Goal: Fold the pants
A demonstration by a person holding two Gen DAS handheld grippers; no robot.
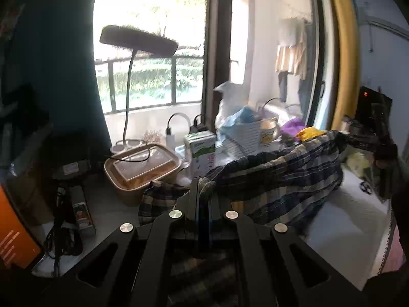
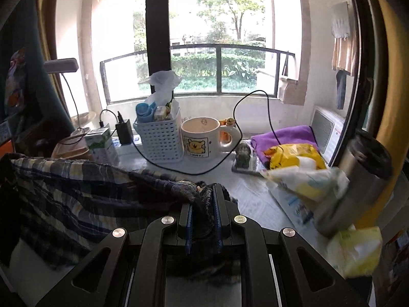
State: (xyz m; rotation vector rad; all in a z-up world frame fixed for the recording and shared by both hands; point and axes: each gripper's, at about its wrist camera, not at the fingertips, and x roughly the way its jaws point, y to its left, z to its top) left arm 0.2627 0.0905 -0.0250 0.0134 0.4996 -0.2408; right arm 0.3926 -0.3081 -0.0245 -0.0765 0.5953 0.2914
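Observation:
The plaid pants, dark blue with pale yellow checks, hang stretched between both grippers above a white table. My left gripper is shut on one corner of the cloth, and a loose flap droops to its left. In the right wrist view the pants spread away to the left, and my right gripper is shut on a bunched fold of them. The right gripper also shows as a dark shape at the far right of the left wrist view, holding the other end.
Along the window stand a desk lamp, a tan lidded box, a green carton, a white basket, a cartoon mug, a black cable, a purple cloth, a yellow packet and a steel tumbler.

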